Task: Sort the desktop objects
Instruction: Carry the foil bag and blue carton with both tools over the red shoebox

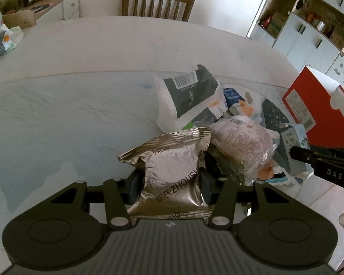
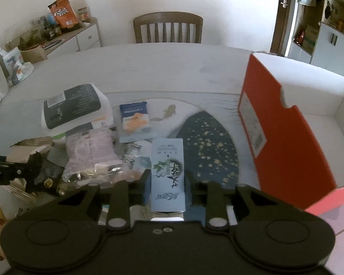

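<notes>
The left gripper (image 1: 169,183) is squeezing a silver snack bag (image 1: 169,171) at the lower centre of its view. The right gripper (image 2: 167,183) is pinching a pale blue carton (image 2: 167,171) — probably for the open red box (image 2: 286,137) at the right, beside the pile.

- Home dining rm: pale marble-look table (image 1: 103,52), slat-back wooden chair (image 1: 158,3) at far side.
- White sideboard (image 2: 84,37) w/ jars, snack bag (image 2: 63,12); white wall cabinets (image 1: 309,34), open shelves.
</notes>
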The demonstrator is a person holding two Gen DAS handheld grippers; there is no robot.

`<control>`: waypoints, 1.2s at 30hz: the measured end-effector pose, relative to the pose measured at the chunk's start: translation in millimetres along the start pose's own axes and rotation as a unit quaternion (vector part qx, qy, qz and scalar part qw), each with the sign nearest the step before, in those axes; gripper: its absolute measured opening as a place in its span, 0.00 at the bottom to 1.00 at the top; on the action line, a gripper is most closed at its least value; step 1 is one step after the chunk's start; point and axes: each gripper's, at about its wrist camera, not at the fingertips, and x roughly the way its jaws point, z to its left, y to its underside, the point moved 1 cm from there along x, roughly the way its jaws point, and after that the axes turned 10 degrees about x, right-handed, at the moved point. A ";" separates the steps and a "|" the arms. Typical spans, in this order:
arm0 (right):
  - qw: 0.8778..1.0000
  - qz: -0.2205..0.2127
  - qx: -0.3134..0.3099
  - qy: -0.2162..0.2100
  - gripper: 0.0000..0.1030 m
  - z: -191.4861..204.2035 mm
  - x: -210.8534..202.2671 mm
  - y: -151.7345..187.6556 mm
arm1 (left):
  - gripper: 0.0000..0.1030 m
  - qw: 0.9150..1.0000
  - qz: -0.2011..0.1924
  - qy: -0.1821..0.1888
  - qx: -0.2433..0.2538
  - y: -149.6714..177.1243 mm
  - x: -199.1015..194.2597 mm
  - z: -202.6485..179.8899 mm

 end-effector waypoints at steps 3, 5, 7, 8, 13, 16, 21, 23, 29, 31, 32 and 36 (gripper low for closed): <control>1.000 -0.007 0.003 0.003 0.27 -2.5 -8.6 -0.2 | 0.49 1.000 -0.004 -0.003 -0.006 0.6 -5.5 1.4; 1.000 -0.011 0.007 0.002 0.27 -4.4 -14.5 0.0 | 0.49 1.000 -0.008 -0.005 -0.007 1.5 -9.9 2.6; 1.000 -0.012 0.011 0.003 0.27 -5.7 -19.6 -0.1 | 0.49 1.000 -0.011 -0.005 -0.009 1.9 -13.5 3.4; 1.000 -0.013 0.013 0.002 0.27 -6.3 -22.0 0.3 | 0.49 1.000 -0.012 -0.004 -0.011 2.3 -15.9 3.7; 1.000 -0.015 0.014 -0.001 0.27 -5.5 -35.4 1.4 | 0.49 1.000 -0.023 -0.001 -0.016 4.6 -31.1 3.9; 1.000 -0.017 0.016 -0.004 0.27 -5.8 -44.3 0.3 | 0.49 0.999 -0.030 0.001 -0.016 3.5 -40.9 2.5; 1.000 -0.020 0.021 -0.008 0.27 -8.5 -59.7 -2.2 | 0.49 0.999 -0.038 0.009 -0.013 0.8 -55.7 -4.8; 0.999 -0.022 0.023 -0.009 0.27 -9.6 -65.8 -4.0 | 0.49 0.999 -0.041 0.014 -0.010 -0.7 -60.6 -8.5; 0.999 -0.038 0.029 -0.012 0.27 -15.6 -84.7 -11.3 | 0.49 0.998 -0.051 0.034 0.001 -9.9 -73.3 -22.6; 0.998 -0.039 0.036 -0.021 0.27 -20.9 -90.4 -14.0 | 0.49 0.998 -0.052 0.041 0.007 -14.4 -76.8 -29.1; 0.998 -0.037 0.039 -0.024 0.27 -24.2 -92.9 -15.6 | 0.49 0.998 -0.053 0.043 0.011 -16.9 -78.3 -32.4; 0.998 -0.044 0.042 -0.023 0.27 -37.2 -106.4 -21.0 | 0.49 0.996 -0.058 0.055 0.027 -26.8 -82.9 -45.4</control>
